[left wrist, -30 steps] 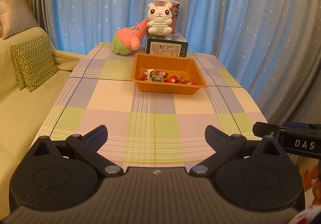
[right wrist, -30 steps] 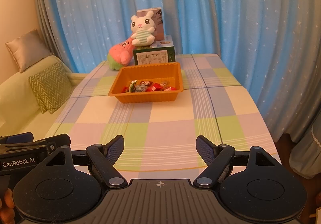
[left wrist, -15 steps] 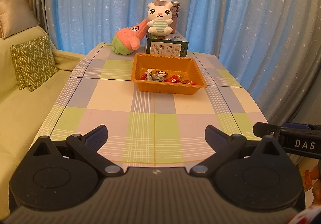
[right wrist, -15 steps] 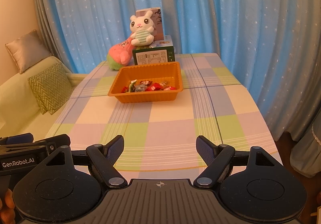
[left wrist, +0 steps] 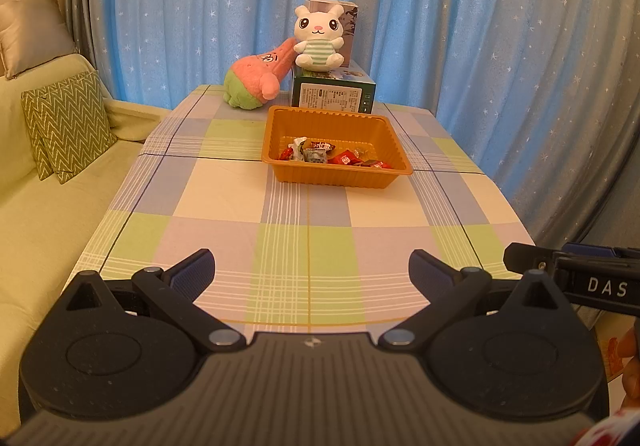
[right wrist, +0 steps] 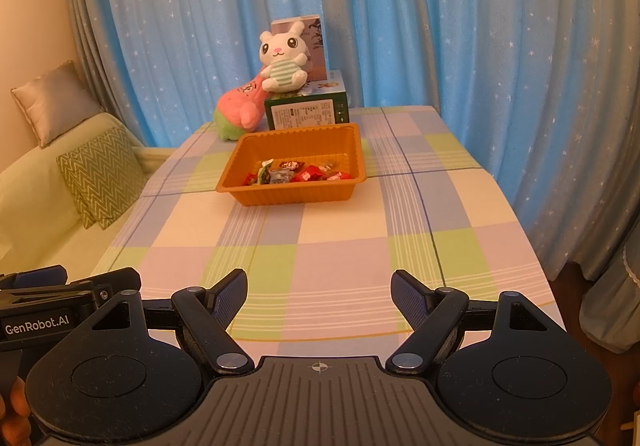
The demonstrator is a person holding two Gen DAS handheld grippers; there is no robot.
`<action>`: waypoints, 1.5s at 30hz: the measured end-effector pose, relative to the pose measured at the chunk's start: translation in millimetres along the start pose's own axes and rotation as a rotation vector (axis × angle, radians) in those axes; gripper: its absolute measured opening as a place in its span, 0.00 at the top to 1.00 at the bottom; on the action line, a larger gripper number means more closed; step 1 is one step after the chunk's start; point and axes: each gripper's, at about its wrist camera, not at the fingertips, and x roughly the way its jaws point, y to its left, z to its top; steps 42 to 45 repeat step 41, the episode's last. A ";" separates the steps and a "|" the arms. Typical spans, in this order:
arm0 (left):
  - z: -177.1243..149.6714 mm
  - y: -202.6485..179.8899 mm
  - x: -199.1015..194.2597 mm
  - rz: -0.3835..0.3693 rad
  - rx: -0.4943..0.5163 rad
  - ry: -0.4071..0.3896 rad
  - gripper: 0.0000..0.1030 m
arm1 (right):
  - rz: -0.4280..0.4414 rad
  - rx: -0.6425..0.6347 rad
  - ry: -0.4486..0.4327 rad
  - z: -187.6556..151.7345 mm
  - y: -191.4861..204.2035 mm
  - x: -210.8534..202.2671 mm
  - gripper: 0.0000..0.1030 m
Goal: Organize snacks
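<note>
An orange tray (left wrist: 332, 178) stands on the far half of the checked table (left wrist: 280, 238), with several wrapped snacks (left wrist: 332, 157) inside it. It also shows in the right wrist view (right wrist: 288, 194) with the snacks (right wrist: 298, 175). My left gripper (left wrist: 311, 270) is open and empty over the table's near edge, well short of the tray. My right gripper (right wrist: 319, 292) is open and empty, also at the near edge. Each gripper shows at the side of the other's view.
Behind the tray are a green box (left wrist: 332, 96) with a white bunny plush (left wrist: 318, 38) on it and a pink plush (left wrist: 256, 80). A sofa with cushions (left wrist: 66, 126) runs along the left. Blue curtains hang behind and to the right.
</note>
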 end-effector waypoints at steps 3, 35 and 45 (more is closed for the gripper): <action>0.0 -0.1 -0.3 -0.001 0.000 -0.001 0.00 | 0.000 0.002 0.000 -0.5 0.4 0.0 0.24; 0.3 0.9 0.8 -0.001 0.004 0.000 0.00 | 0.000 0.002 0.001 -0.9 0.9 1.0 0.24; 0.6 3.2 1.0 0.004 0.009 -0.015 0.00 | 0.000 0.002 0.001 -0.8 0.8 1.0 0.24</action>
